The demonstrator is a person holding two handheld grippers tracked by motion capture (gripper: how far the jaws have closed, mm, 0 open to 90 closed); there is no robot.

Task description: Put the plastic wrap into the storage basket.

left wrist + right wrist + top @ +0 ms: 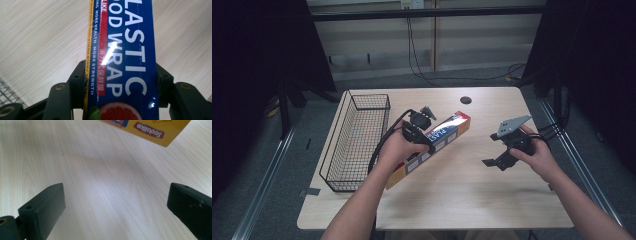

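A long blue-and-yellow cardboard box of plastic food wrap (432,147) is pinched across its width by the left claw (418,134), whose jaws are seen pressed against both long sides of the box in the left gripper view (125,62). The box is held slanted over the pale wood-grain counter (462,200), just right of the black wire basket (357,140); whether its lower end rests on the counter cannot be told. The right claw (494,162) is spread wide with nothing between its jaws, held over bare counter, apart from the box, whose yellow end is seen at the top of the right gripper view (152,131).

The grip appears to be taken around mid-length, so a turning load is likely if the box is swung. On glossy card, a slip or a rotation within the jaws could follow, and the box could be dropped. If the box is meant for the basket, its length is a risk: an end could be caught on the wire rim (369,95), and the light basket could be pushed or tipped. Too firm a squeeze could dent the thin card walls.
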